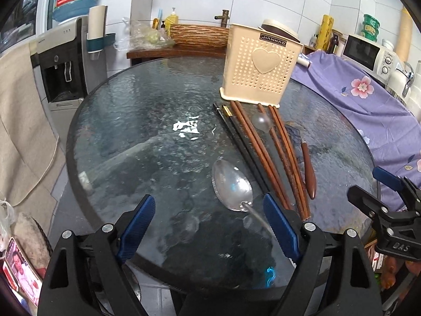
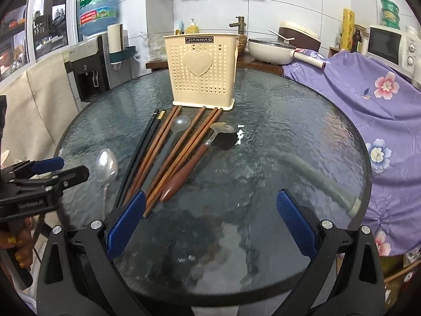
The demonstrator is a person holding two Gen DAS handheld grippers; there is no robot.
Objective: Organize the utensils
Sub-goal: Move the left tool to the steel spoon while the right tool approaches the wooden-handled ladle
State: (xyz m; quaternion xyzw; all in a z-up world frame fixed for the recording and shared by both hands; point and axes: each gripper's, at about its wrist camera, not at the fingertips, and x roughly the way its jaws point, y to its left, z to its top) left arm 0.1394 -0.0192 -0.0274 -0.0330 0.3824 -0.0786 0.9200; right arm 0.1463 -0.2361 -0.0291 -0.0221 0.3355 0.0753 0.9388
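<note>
Blue pads of both grippers, left [image 1: 209,222] and right [image 2: 210,220], tilt down over the table [image 1: 136,131], spread wide, holding nothing. The chopsticks [image 2: 158,155] lie near-to-far before the holder [image 2: 202,71].

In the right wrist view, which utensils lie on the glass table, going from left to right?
Shiny metal spoon → black chopsticks → clear plastic spoon → wooden-handled metal spoon.
</note>
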